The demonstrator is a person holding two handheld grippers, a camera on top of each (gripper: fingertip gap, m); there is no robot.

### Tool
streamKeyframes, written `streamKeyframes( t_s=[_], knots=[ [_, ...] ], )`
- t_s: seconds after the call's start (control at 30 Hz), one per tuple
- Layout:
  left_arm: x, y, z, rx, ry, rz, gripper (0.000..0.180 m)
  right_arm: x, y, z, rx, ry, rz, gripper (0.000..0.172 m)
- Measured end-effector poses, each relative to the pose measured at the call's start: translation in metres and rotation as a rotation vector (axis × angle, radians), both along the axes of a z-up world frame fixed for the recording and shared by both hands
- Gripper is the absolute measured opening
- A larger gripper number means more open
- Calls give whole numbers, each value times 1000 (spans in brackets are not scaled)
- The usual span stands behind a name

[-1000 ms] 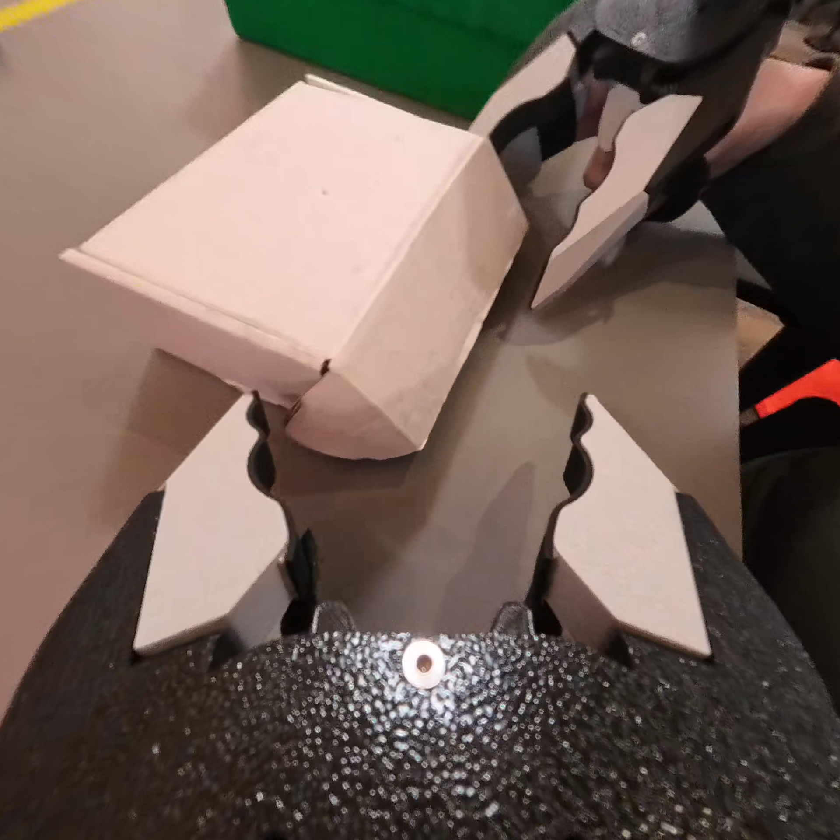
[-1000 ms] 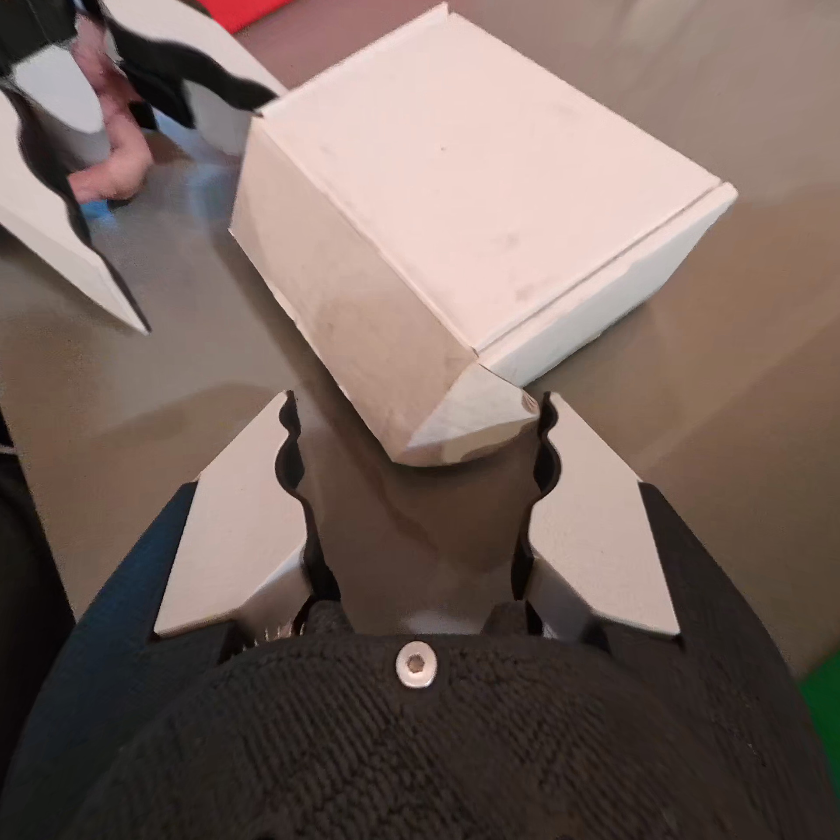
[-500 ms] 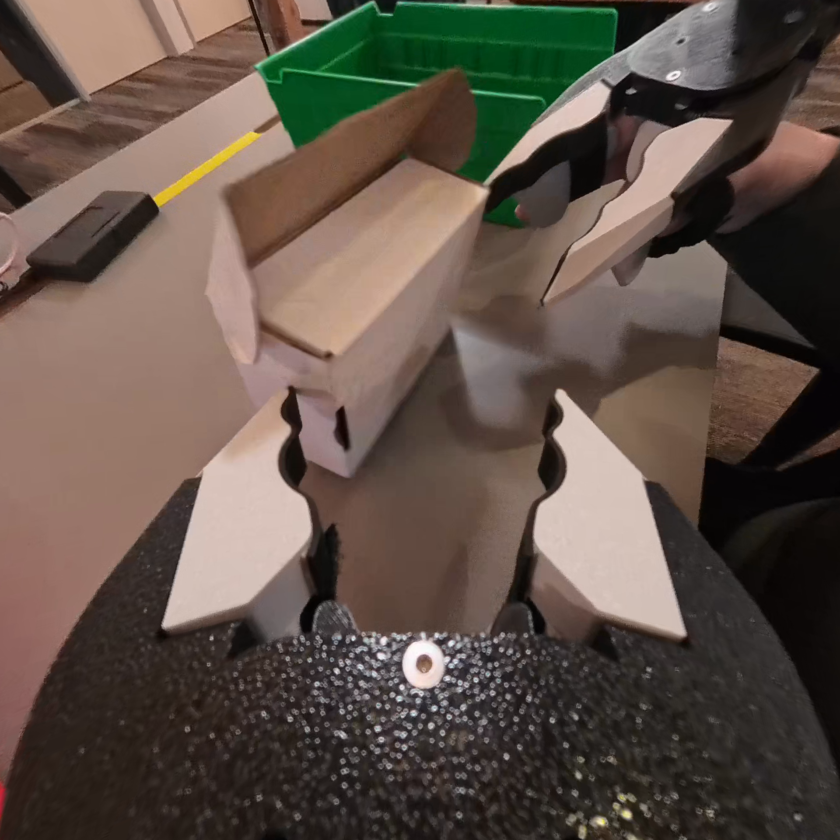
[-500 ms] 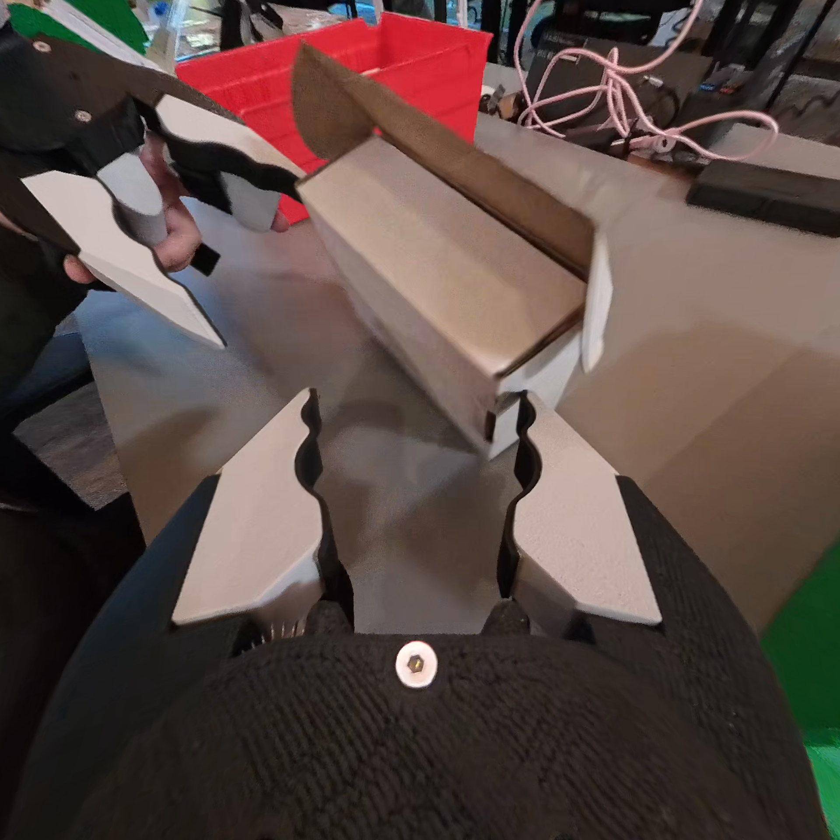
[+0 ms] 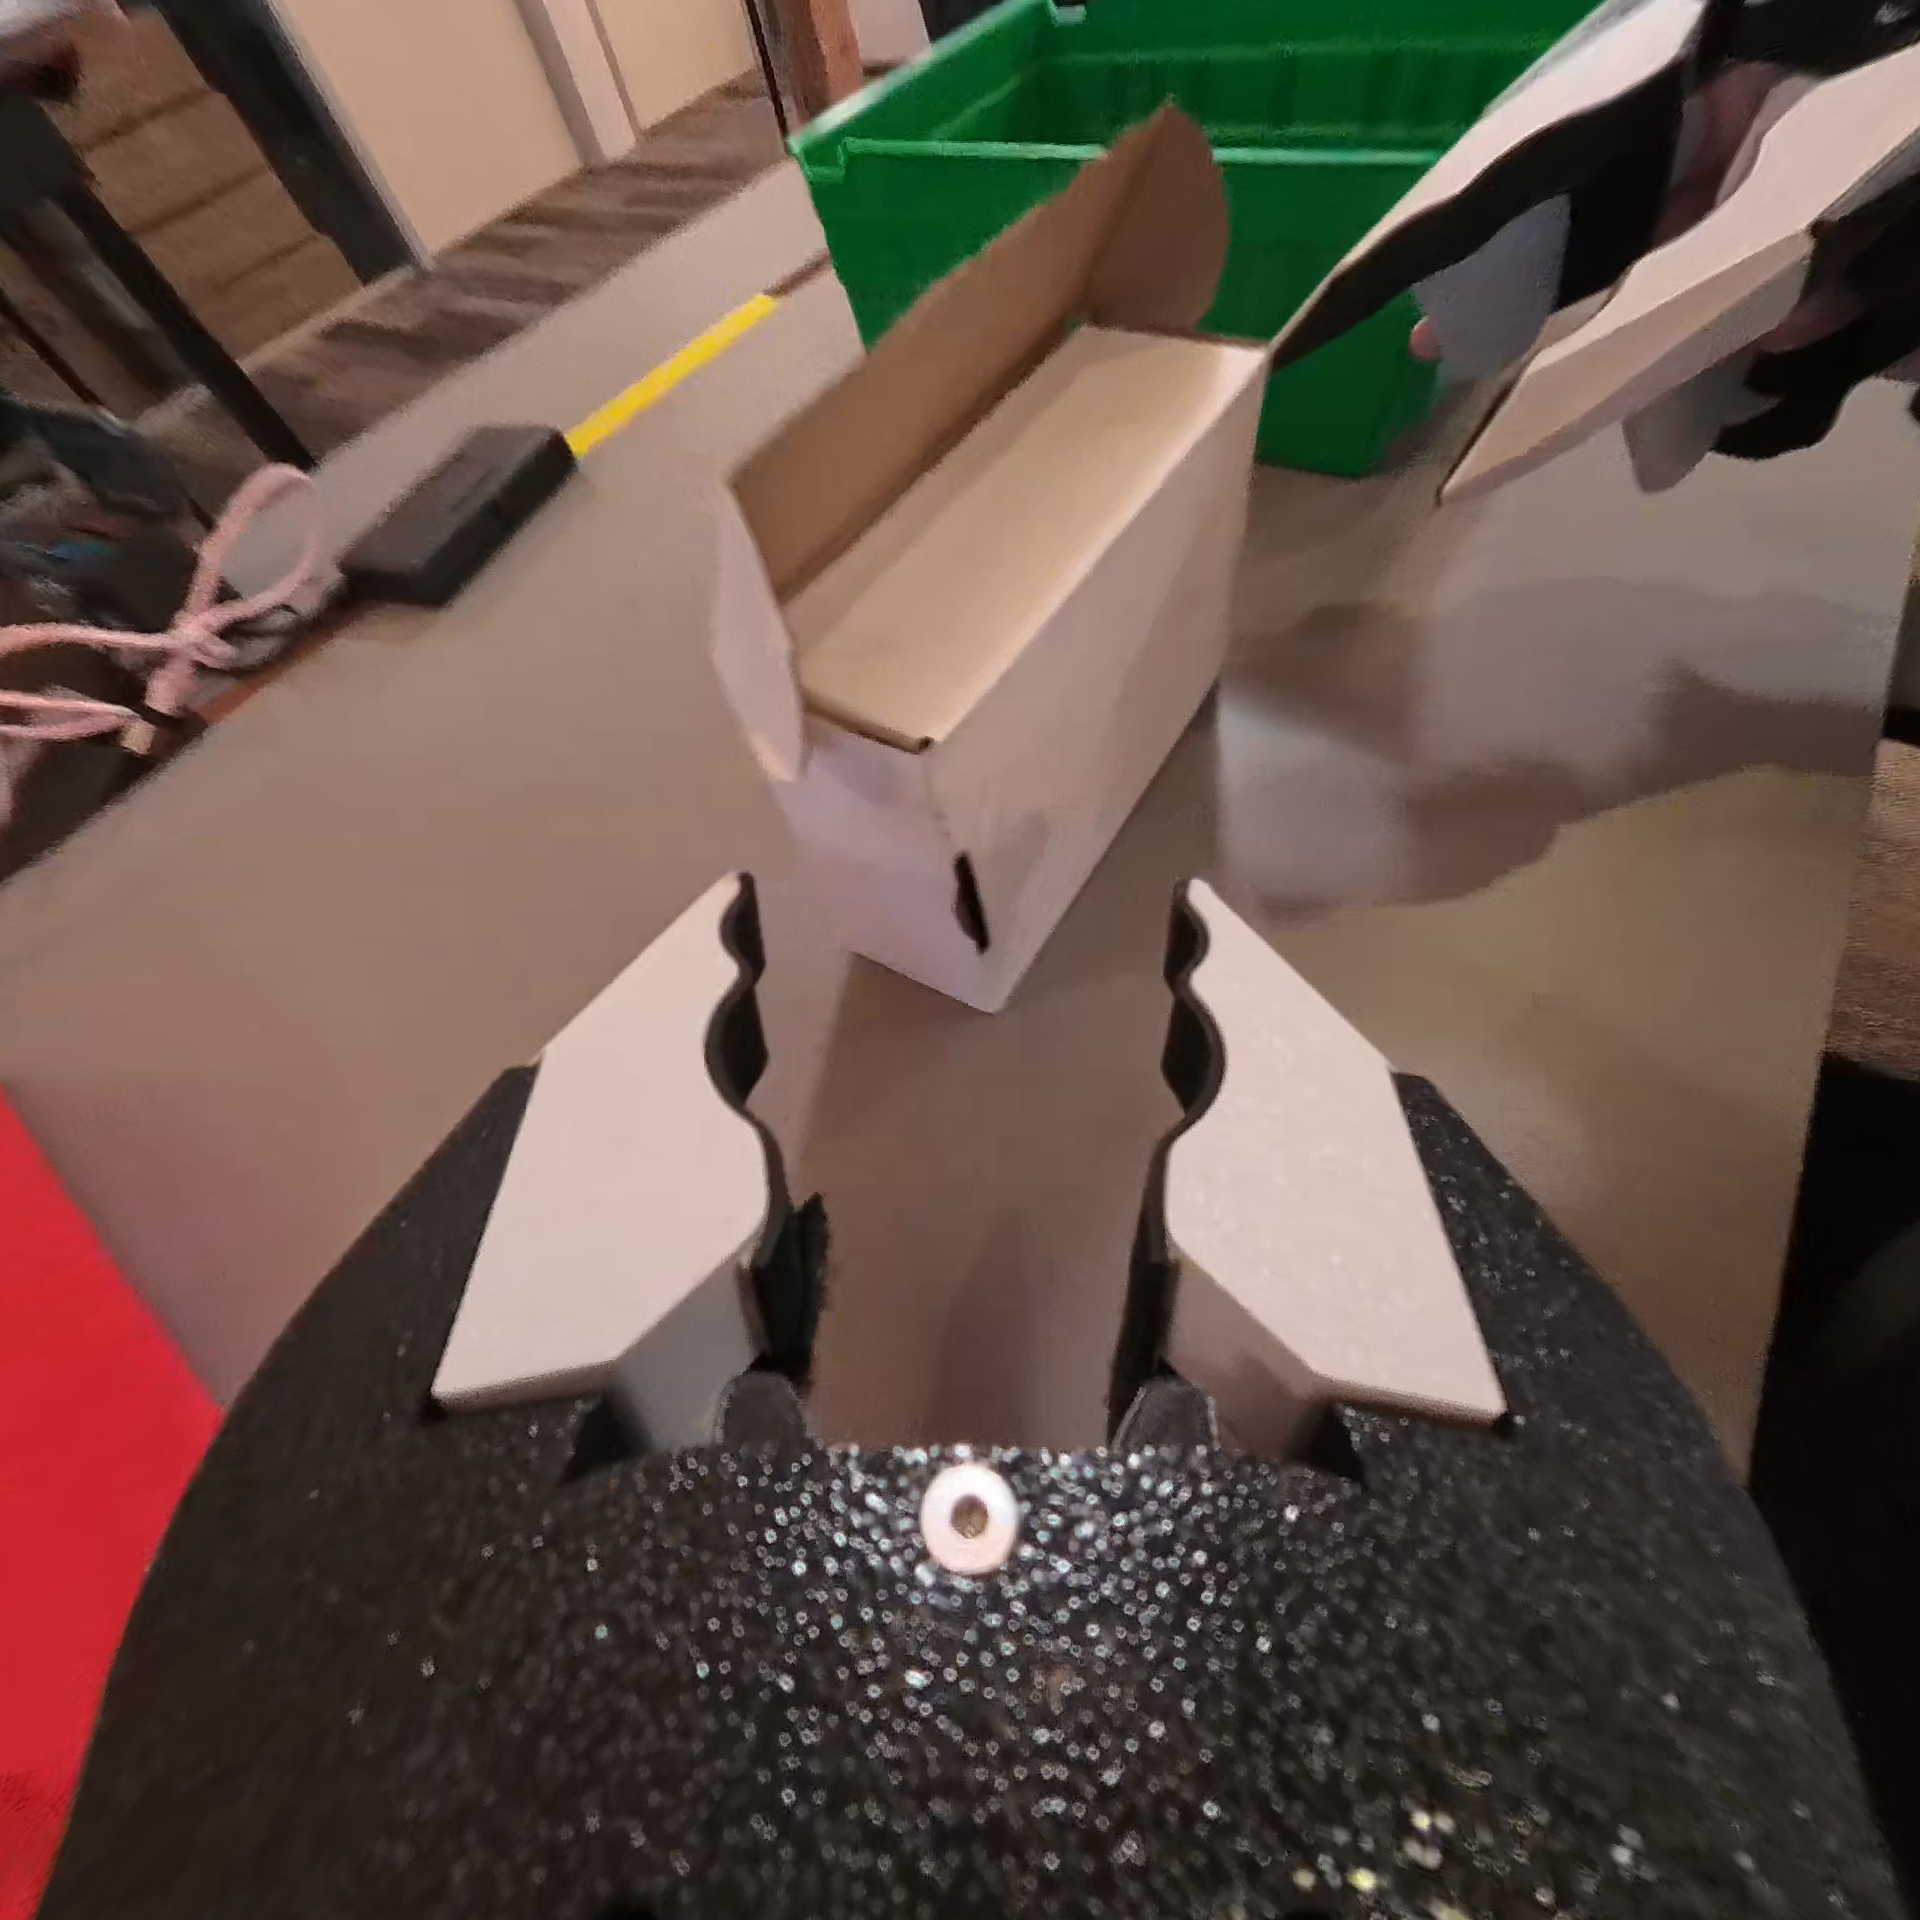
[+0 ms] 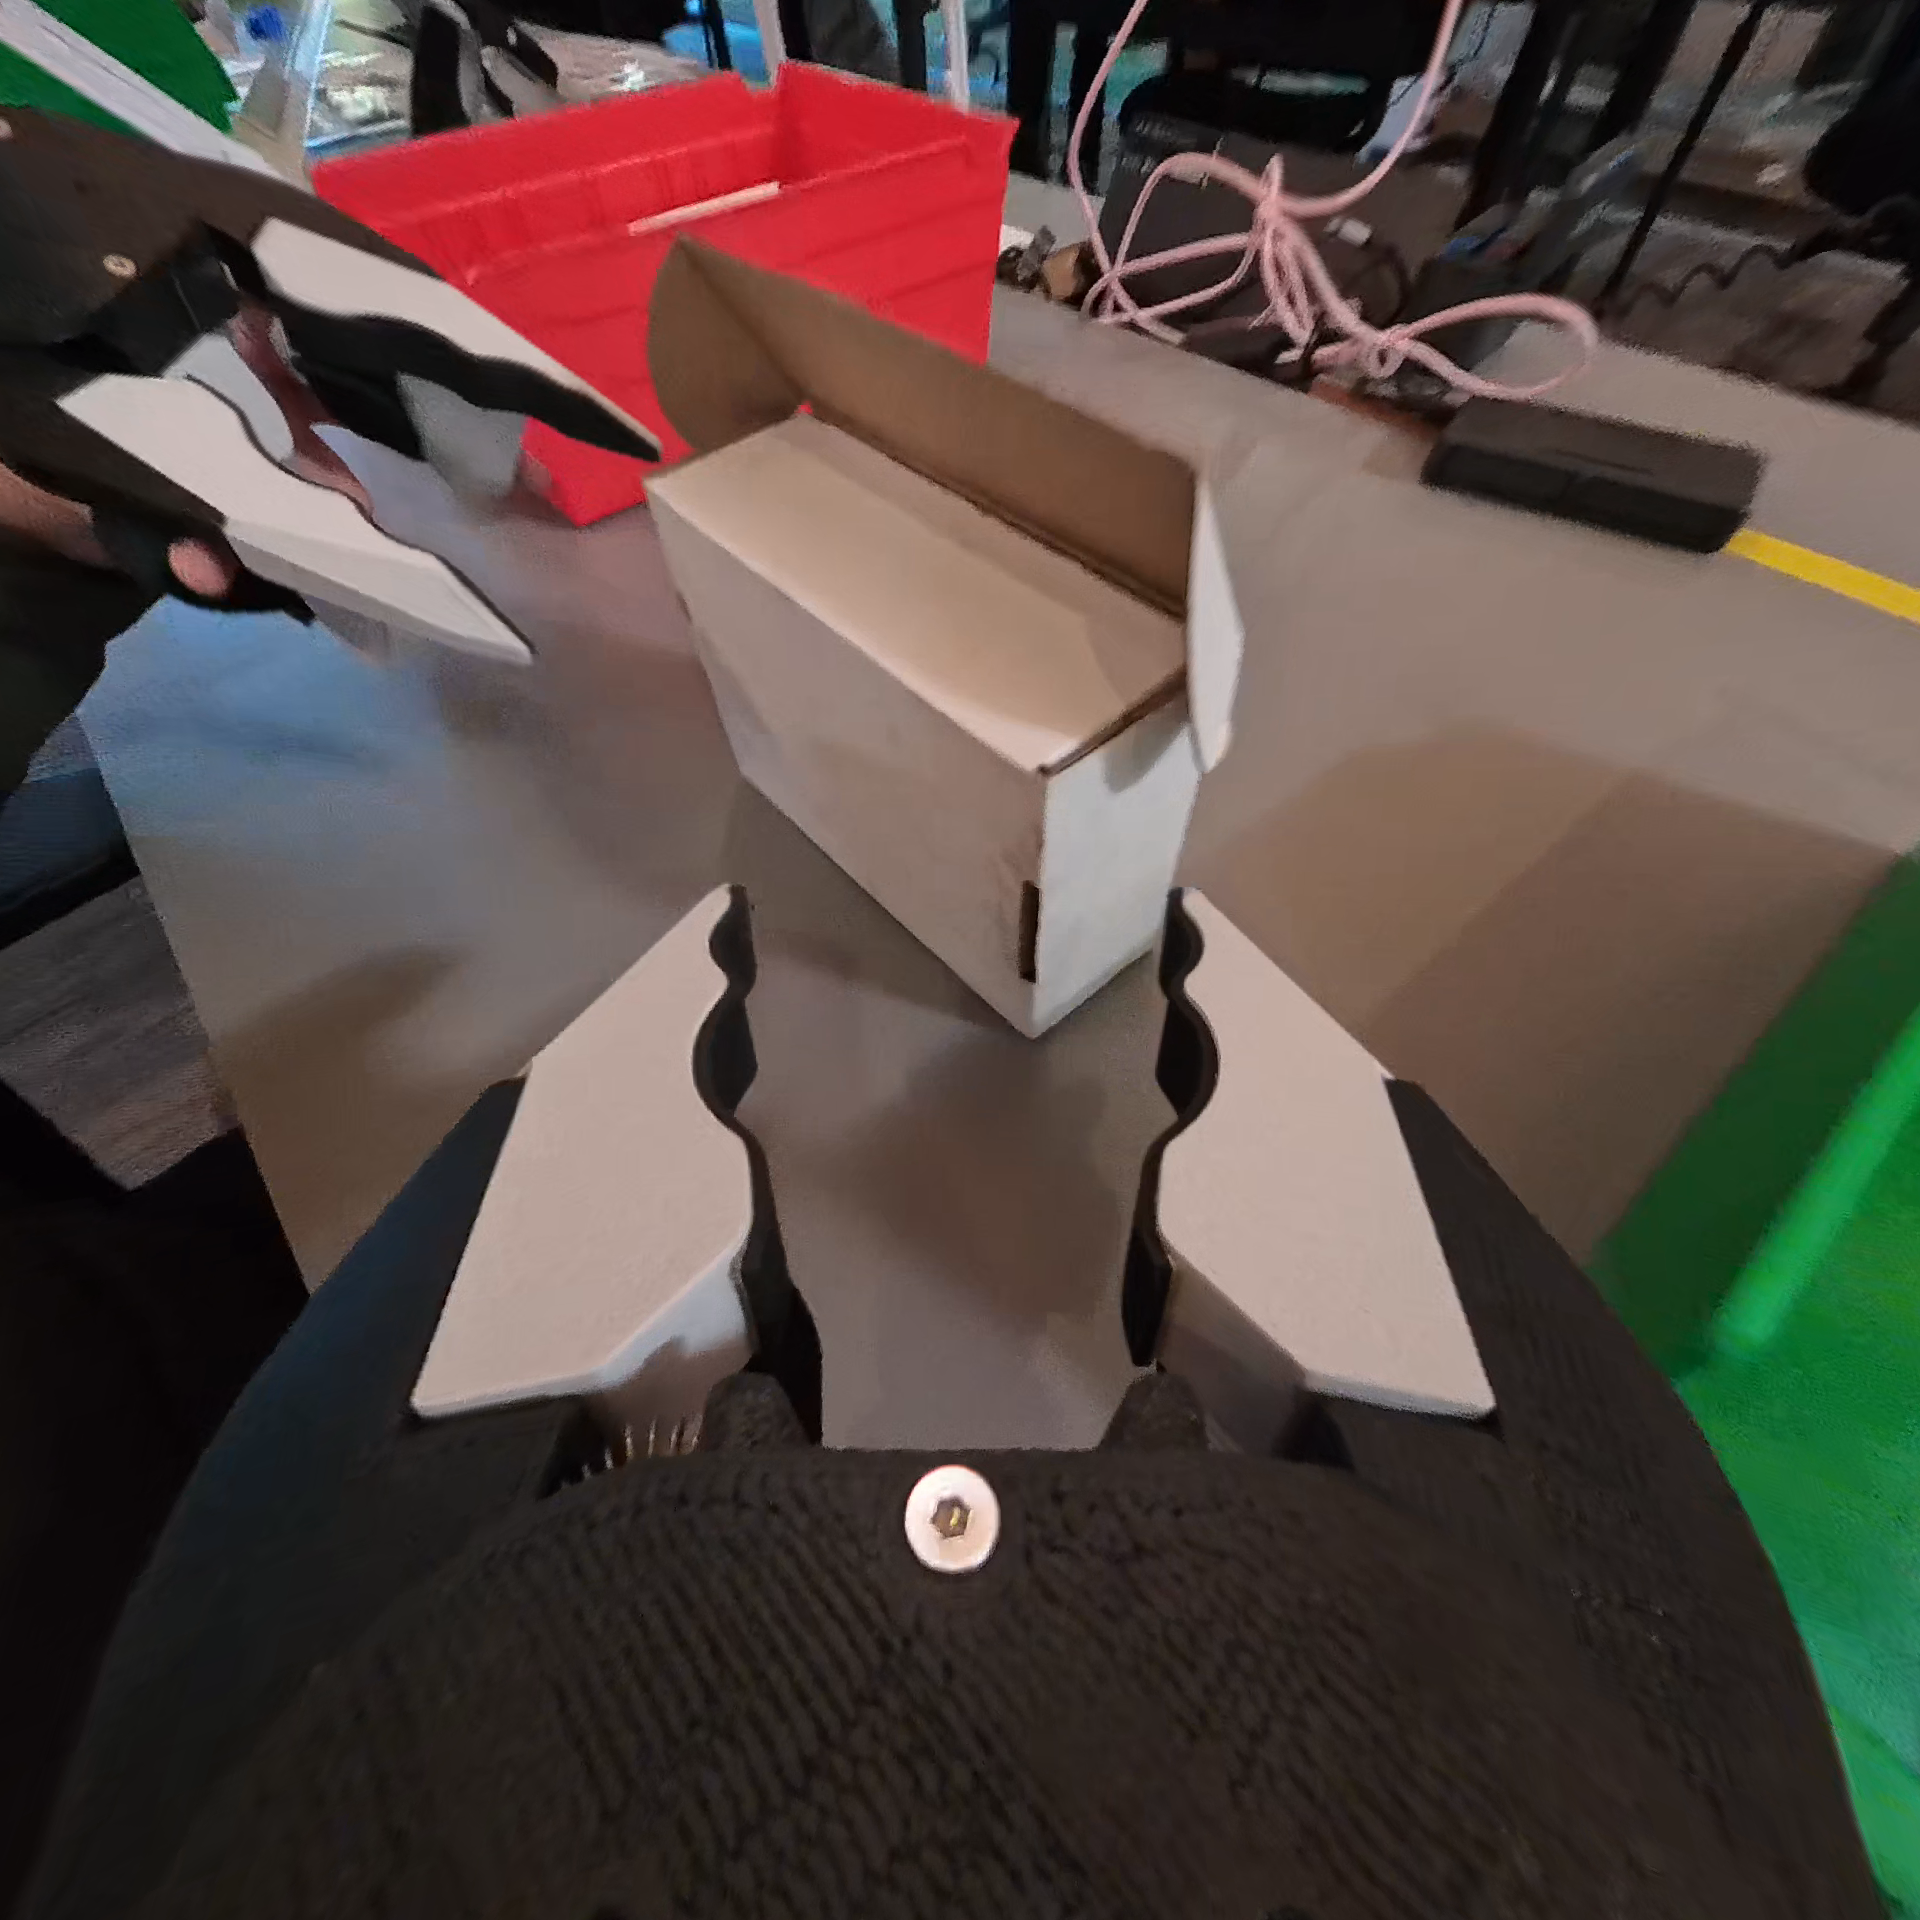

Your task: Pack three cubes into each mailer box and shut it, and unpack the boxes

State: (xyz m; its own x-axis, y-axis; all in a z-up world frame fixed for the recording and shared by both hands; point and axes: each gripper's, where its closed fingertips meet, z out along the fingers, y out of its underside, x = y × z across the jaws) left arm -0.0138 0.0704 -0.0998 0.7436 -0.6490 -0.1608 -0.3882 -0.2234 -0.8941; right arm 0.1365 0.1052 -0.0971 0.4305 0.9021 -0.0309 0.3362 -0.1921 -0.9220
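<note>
We are facing one mailer box [image 6: 914,727] at twelve o'clock on the tabletop [image 6: 1455,831], lid up, no cubes showing; both the left gripper [image 5: 966,914] and right gripper [image 6: 951,914] are gaping wide, holding nothing, so packing seems not yet begun.

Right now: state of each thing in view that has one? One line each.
Mailer box: standing on the table, lid flap raised, open; contents hidden.
Left gripper: open, holding nothing, short of the box.
Right gripper: open, holding nothing, short of the box.
Green bin: upright behind the box, open top; contents not visible.
Red bin: upright, open top; a pale strip inside.
Pink cable: loose, tangled.
</note>
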Motion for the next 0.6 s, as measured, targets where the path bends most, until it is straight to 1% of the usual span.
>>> streamKeyframes(
  t_s=[0.03,0.07,0.1,0.13,0.2,0.27,0.3,0.4,0.53,0.6],
  knots=[
    [-6,0,9,43,5,-9,72,4,2,8,23,13,-5,76],
    [-9,0,18,90,12,-33,64,7,5,16,47,26,-9,72],
    [-12,1,27,137,28,-49,51,10,9,23,68,30,-18,66],
    [-18,4,35,180,52,-34,36,13,14,29,88,24,-28,58],
    [-29,15,49,231,81,45,2,16,26,37,118,-1,-67,44],
    [-33,23,53,194,55,116,0,17,38,40,105,-16,-125,31],
    [-29,23,51,151,32,118,0,15,41,40,88,-12,-138,27],
    [-18,25,46,79,-16,121,0,7,46,37,40,-10,-146,22],
    [-5,29,44,59,20,146,0,0,51,33,27,-41,-157,19],
    [-2,31,42,42,55,170,0,-2,51,33,23,-63,-158,11]
  ],
)
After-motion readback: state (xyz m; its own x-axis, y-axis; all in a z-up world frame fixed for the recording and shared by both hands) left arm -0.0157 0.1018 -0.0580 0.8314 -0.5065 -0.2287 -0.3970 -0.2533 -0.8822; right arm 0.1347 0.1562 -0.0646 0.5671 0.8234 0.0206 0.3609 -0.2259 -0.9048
